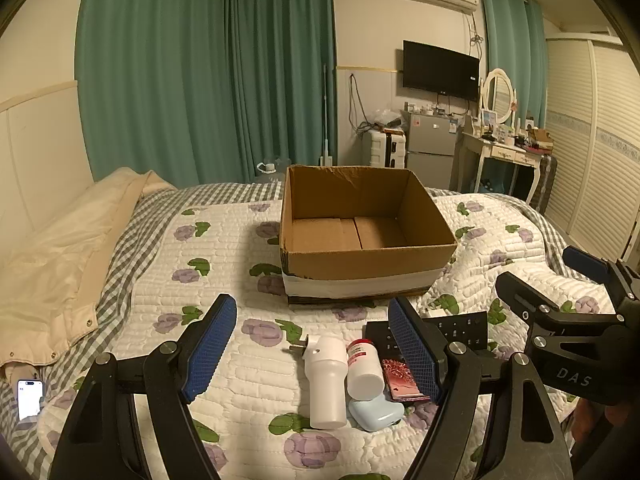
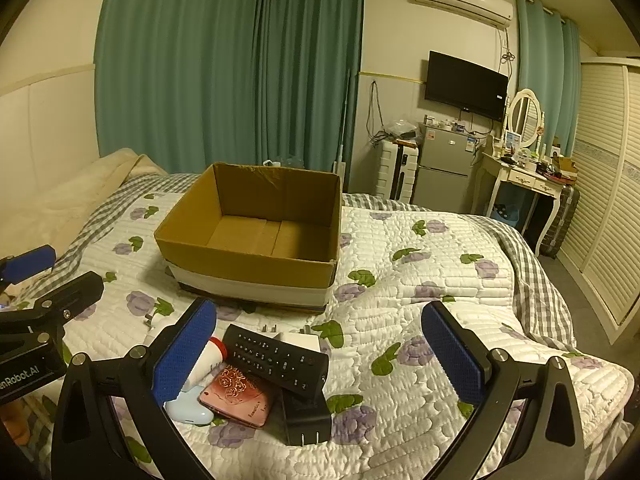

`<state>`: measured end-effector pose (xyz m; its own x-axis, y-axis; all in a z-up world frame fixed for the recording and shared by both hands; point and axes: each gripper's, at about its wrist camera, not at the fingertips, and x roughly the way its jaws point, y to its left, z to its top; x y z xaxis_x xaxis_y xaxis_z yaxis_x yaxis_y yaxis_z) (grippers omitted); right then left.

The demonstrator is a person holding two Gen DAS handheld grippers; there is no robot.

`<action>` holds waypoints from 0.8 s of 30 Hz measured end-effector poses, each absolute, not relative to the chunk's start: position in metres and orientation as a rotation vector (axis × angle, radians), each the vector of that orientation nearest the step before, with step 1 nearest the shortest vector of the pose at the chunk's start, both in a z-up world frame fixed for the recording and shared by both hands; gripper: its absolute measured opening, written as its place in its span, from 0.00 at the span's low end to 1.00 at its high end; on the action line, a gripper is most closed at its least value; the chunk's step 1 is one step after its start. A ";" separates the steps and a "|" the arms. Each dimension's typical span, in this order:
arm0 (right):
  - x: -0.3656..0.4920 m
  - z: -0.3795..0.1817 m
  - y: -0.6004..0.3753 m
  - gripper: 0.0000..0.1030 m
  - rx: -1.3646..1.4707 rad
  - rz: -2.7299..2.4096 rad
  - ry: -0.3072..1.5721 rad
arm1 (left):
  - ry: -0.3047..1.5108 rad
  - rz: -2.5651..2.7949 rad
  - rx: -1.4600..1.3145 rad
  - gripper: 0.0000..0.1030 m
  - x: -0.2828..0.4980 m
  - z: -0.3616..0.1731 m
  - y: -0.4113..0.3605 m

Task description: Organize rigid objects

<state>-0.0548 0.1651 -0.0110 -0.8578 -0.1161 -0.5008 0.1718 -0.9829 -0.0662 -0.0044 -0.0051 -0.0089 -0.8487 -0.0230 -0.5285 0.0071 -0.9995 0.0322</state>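
Both tools gape wide and empty over the bed. The left tool (image 1: pixel 312 350) straddles the white bottle (image 1: pixel 325 384), whose long axis points toward the empty cardboard box (image 1: pixel 366 266) mid-bed; the right tool (image 2: pixel 320 354) hangs above the remote (image 2: pixel 276 358).

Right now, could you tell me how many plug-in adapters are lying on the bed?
3, perhaps more hidden: a black adapter nearest the camera, under the remote; a white adapter behind the remote; a white plug left of the bottle.
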 end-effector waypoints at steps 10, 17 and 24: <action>-0.054 -0.012 0.164 1.00 0.771 -2.882 0.167 | -0.049 -3.003 0.867 0.79 -0.005 -0.010 -0.003; -0.054 -0.012 0.164 1.00 0.769 -2.881 0.166 | -0.050 -3.002 0.866 0.79 -0.005 -0.010 -0.003; -0.054 -0.012 0.164 1.00 0.769 -2.882 0.167 | -0.051 -3.001 0.869 0.79 -0.005 -0.010 -0.003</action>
